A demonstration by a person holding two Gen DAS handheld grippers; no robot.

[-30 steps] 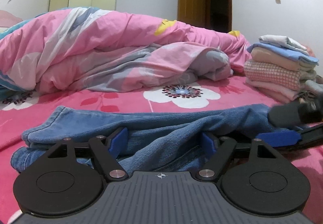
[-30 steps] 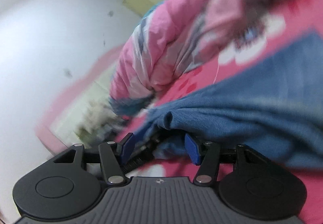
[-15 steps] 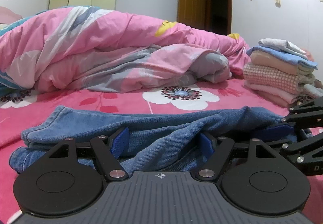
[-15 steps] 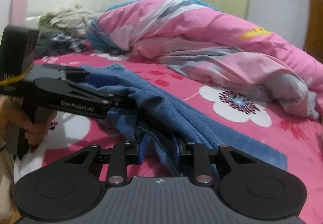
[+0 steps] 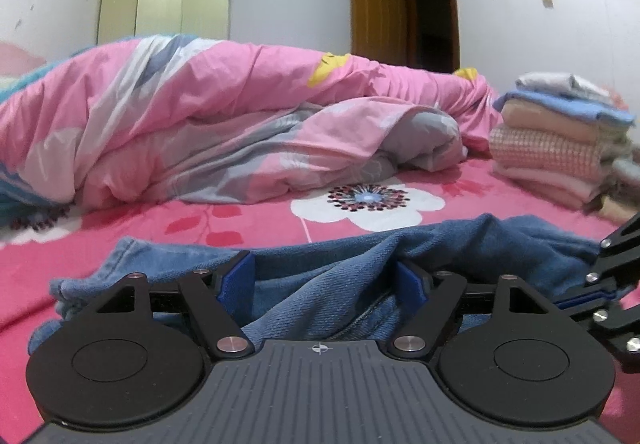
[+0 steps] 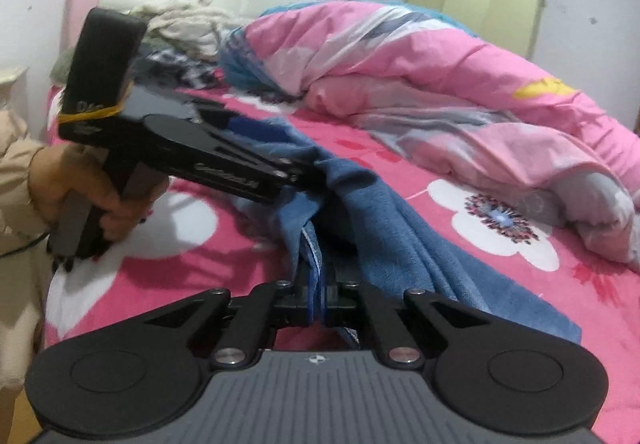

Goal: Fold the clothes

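Observation:
Blue jeans [image 5: 344, 284] lie crumpled on the pink flowered bed sheet [image 5: 240, 220]. My left gripper [image 5: 326, 278] stands low over them with its jaws wide and opening slightly, and bunched denim fills the gap between the blue pads [image 5: 240, 276]. The right wrist view shows a hand holding that left gripper [image 6: 276, 152] at the far end of the jeans [image 6: 392, 236]. My right gripper [image 6: 318, 302] is shut on a thin edge of the denim. It also shows at the right edge of the left wrist view as the right gripper [image 5: 580, 296].
A rumpled pink quilt [image 5: 240, 124] fills the back of the bed. A stack of folded clothes [image 5: 560, 148] sits at the right. Loose clothes [image 6: 180, 28] are heaped by the headboard. Behind are a wardrobe [image 5: 164, 8] and an open door [image 5: 428, 8].
My right gripper has rolled upright, come in at the jeans' near end and closed on the denim edge. The left gripper has stayed in place with its jaws wide.

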